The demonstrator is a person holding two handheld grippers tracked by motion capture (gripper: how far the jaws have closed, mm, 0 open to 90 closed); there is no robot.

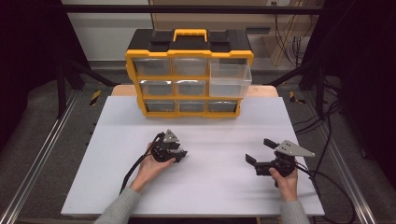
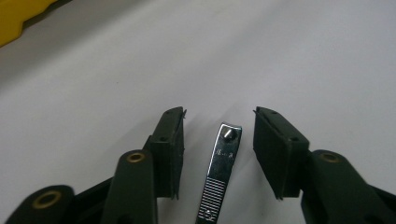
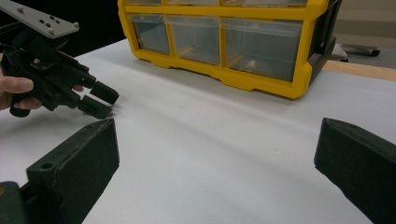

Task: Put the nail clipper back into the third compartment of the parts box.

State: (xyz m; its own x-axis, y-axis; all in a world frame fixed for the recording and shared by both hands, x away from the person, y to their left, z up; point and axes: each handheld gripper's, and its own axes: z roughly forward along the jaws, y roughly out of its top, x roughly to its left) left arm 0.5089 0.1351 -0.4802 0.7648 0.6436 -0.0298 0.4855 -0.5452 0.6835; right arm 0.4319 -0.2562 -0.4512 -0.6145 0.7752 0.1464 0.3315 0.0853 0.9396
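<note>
**Closing on the nail clipper, left side**

Straddling the small chrome nail clipper [image 2: 221, 173] with my left gripper [image 2: 219, 140]: the clipper lies flat on the white bench [image 2: 289, 56], lengthwise between the two black pads, nearer neither by much, with bare bench showing on both sides of it. Pads are partly apart and not yet touching the metal, so no grip so far. In the high view my left gripper [image 1: 179, 154] sits low on the near-left part of the bench, well in front of the yellow-and-black drawer organiser [image 1: 189, 74], whose clear top-right drawer [image 1: 229, 80] stands pulled out.

My right gripper [image 3: 217, 158] is idle, jaws wide apart with nothing between them, hovering over the right of the bench.

Notes for the step:
- Clipper is thin, slick and low. I judge the pads need to ride right down at the bench surface, or they will close above it.
- Keep the clipper centred so both pads meet its long edges together; a one-sided touch would likely skid or spin it.
- Close slowly, confirm contact on both sides, then lift straight up.
- Likely destination: the open drawer.
</note>
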